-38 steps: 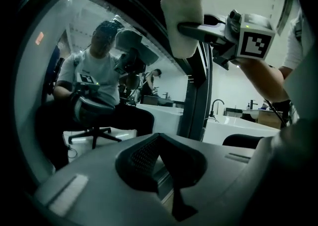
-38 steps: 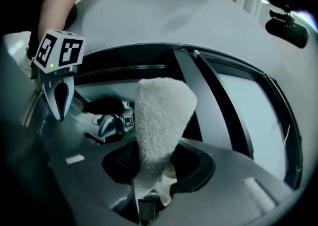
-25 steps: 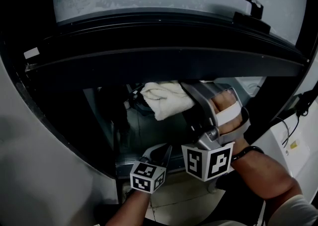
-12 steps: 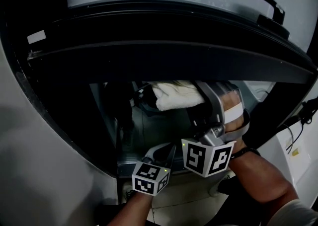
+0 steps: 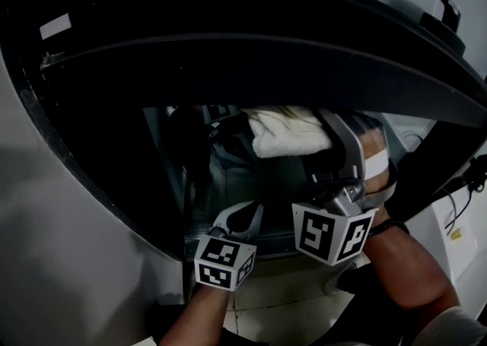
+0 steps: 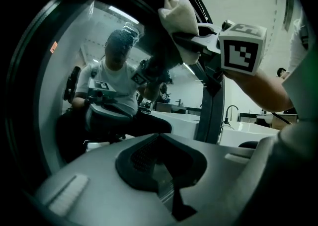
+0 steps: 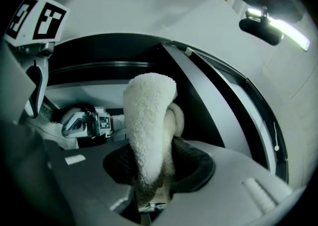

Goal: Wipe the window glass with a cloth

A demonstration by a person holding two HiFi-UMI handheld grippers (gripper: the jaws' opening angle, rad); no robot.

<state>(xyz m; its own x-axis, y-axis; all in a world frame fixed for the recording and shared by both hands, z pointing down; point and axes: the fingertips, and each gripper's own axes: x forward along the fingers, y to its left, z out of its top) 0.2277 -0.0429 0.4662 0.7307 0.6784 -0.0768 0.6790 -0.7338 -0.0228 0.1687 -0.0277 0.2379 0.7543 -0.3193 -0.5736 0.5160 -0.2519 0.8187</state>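
Fingers [image 5: 344,150] of the right gripper [image 5: 326,138] clamped on the white cloth [image 5: 293,133], head view first, shoving that bundle up at the window glass [image 5: 228,185] just ahead of the tips, tucked close under the dark upper frame [image 5: 251,71]. Hard to call touching or just shy from up here. Down and to the left of those fingers, the left gripper [image 5: 242,219], pinched together on nothing, parked low by the bottom of the opening, doing no work. Over to the left gripper view now: jaws closed flat on each other, no cloth between, only glass ahead of the tips with a person mirrored in it; up and to the right of them, the cloth wad bulging out of the other gripper, right at the edge of the pane. And on to the right gripper view: cloth folded thick, rooted deep between the jaws and standing out well past the tips, held firm; beyond it the glass and the slanting frame, and off to the left the idle gripper hanging nearby. Calling the progress: cloth picked up and brought to the glass, so wiping seemingly under way, up near the top of the pane. No telling the share already cleaned, with no streaks or wet marks to read. Likely left to do: working down and across the glass below the fingers, all the way to the bottom edge.
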